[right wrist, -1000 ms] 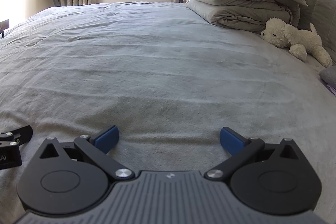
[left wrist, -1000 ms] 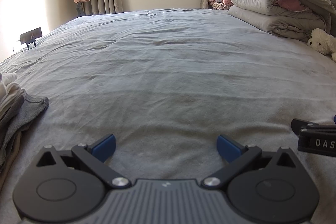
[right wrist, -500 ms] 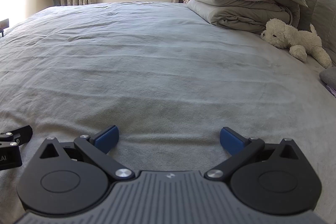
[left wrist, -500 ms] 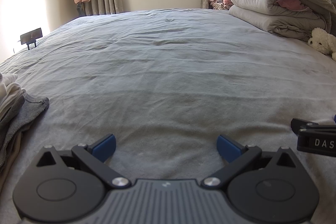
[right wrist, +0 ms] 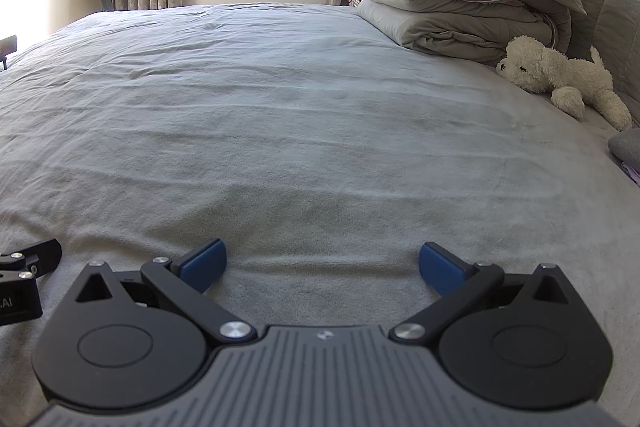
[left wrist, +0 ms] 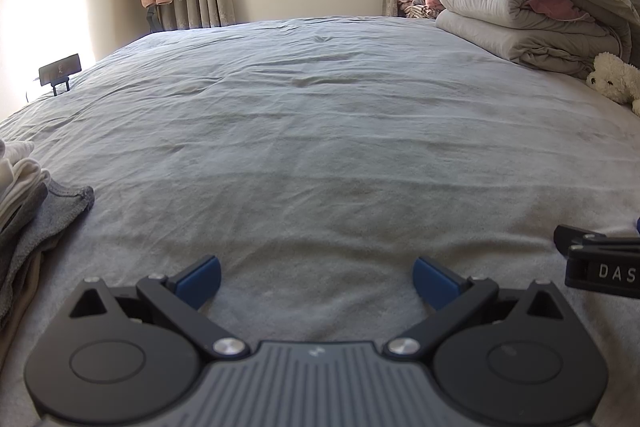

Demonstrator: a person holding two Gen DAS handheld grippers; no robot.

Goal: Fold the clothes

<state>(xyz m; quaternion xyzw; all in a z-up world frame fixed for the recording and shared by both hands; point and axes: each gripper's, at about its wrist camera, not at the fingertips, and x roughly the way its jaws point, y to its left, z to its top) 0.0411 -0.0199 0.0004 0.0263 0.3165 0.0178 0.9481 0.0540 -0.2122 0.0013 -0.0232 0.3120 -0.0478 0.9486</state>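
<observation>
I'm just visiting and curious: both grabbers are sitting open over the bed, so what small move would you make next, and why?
Probably swing the left gripper toward the pile of clothes at the left edge of the bed. Both it and the right gripper are open and hold nothing, only bare sheet lies ahead of them, and that pile is the nearest unfolded laundry in view.

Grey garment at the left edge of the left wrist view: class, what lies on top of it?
White folded cloth lies on the grey garment; a beige layer peeks out below. The frame edge hides the rest of the pile.
</observation>
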